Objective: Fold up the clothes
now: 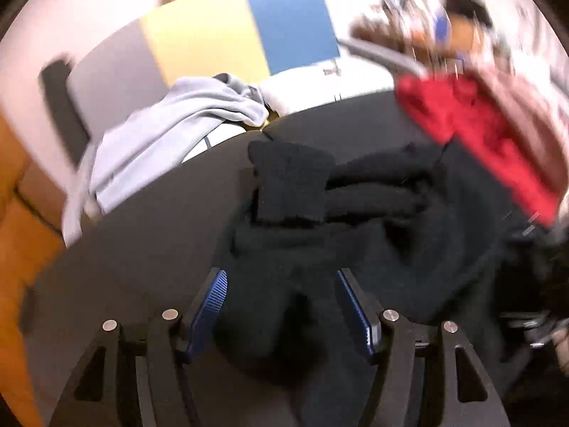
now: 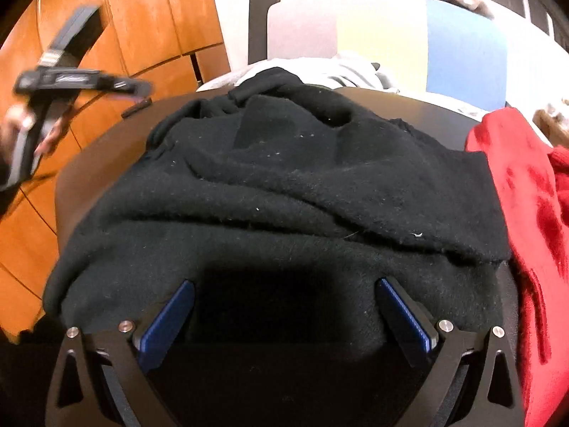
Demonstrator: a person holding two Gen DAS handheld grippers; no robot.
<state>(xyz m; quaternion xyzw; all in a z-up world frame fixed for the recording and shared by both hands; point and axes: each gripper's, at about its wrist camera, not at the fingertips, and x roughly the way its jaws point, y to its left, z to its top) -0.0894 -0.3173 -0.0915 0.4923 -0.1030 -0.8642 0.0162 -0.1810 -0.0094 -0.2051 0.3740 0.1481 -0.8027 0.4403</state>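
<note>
A black knit garment lies rumpled on a dark round table, one cuffed sleeve end folded across its top. My left gripper hovers above the garment's near part with its blue pads wide apart and nothing pinched between them. The right wrist view also catches the left gripper, blurred at the upper left in a hand and off the table's edge. My right gripper stands open over the garment's near hem, with cloth under it but not clamped.
A red garment lies on the table's right side. A light grey garment hangs over the far edge. Behind stand grey, yellow and blue panels and orange wooden cabinet doors.
</note>
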